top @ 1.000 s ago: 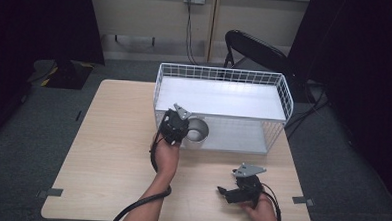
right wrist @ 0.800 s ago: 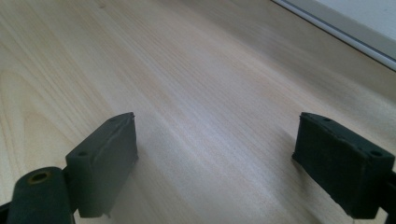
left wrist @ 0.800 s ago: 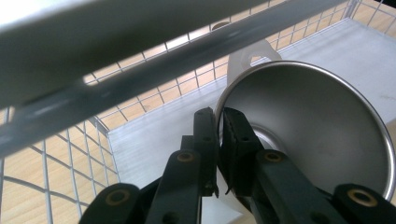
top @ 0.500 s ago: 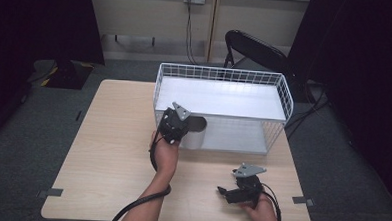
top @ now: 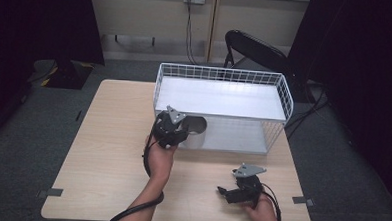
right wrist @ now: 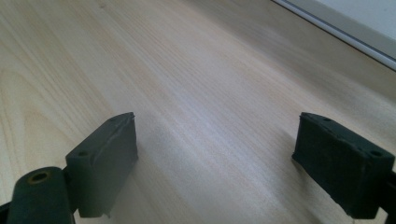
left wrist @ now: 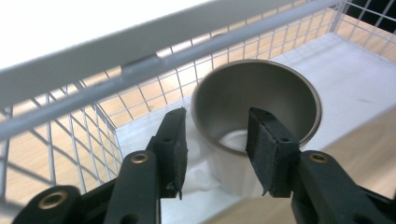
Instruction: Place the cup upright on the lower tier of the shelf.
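A grey metal cup (left wrist: 261,100) stands upright on the white lower shelf of a white wire rack (top: 225,74), at its front left corner. My left gripper (left wrist: 217,126) straddles the cup's near rim, one jaw outside the wall and one inside. Its jaws have just been opening, and the pads (left wrist: 268,140) stand a little off the wall. From above, the left gripper (top: 184,131) sits against the cup (top: 198,126) at the rack's front. My right gripper (top: 224,194) rests low over the table near the front right, jaws wide apart with nothing between them (right wrist: 215,154).
The wooden table (top: 107,141) has bare room left of the rack and along its front edge. The rack's upper shelf (top: 219,99) overhangs the cup. A black chair (top: 257,48) stands behind the table. Cables trail from both grippers.
The left gripper's jaws have parted from the cup's rim, and the cup now stands by itself on the lower shelf. The right hand has stayed where it was.
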### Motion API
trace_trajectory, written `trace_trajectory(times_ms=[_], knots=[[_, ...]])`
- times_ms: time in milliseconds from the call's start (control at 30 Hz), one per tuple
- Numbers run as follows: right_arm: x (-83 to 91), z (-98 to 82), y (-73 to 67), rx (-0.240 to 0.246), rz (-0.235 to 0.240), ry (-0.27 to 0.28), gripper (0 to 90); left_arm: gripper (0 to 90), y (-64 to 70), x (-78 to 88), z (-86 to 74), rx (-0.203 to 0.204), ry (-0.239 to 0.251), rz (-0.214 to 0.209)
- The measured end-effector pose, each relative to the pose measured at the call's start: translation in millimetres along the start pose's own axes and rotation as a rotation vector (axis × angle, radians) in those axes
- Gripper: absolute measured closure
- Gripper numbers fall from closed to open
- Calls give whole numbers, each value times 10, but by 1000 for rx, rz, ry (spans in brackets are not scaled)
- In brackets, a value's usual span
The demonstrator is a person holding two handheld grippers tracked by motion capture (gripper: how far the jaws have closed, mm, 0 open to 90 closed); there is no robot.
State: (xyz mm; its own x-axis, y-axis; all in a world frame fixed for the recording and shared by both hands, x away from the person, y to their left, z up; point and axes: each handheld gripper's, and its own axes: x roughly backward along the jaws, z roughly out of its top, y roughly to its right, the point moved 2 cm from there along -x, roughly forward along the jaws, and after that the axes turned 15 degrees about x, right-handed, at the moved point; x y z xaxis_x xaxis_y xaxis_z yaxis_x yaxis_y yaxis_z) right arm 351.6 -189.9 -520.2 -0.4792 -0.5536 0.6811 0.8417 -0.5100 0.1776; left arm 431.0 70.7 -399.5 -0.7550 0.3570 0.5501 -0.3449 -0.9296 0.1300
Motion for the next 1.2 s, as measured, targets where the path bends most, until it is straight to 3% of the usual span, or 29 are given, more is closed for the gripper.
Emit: trace_trajectory(times_ms=[133, 733, 967, 1033, 1200], knots=[[0, 0, 0, 0, 0, 0, 124, 529, 26, 52, -46, -1, -15, -26], [0, 0, -1, -1, -2, 0, 124, 472, -26, 43, -286, 12, -92, -42], [2, -1, -4, -4, -1, -1, 124, 538, -82, 83, -343, 48, -91, -50], [2, -1, -4, -4, -2, -1, 124, 580, -91, 103, -353, 33, -108, -63], [3, -1, -5, -5, -2, -1, 124, 695, -86, 92, -378, 45, -126, -92]])
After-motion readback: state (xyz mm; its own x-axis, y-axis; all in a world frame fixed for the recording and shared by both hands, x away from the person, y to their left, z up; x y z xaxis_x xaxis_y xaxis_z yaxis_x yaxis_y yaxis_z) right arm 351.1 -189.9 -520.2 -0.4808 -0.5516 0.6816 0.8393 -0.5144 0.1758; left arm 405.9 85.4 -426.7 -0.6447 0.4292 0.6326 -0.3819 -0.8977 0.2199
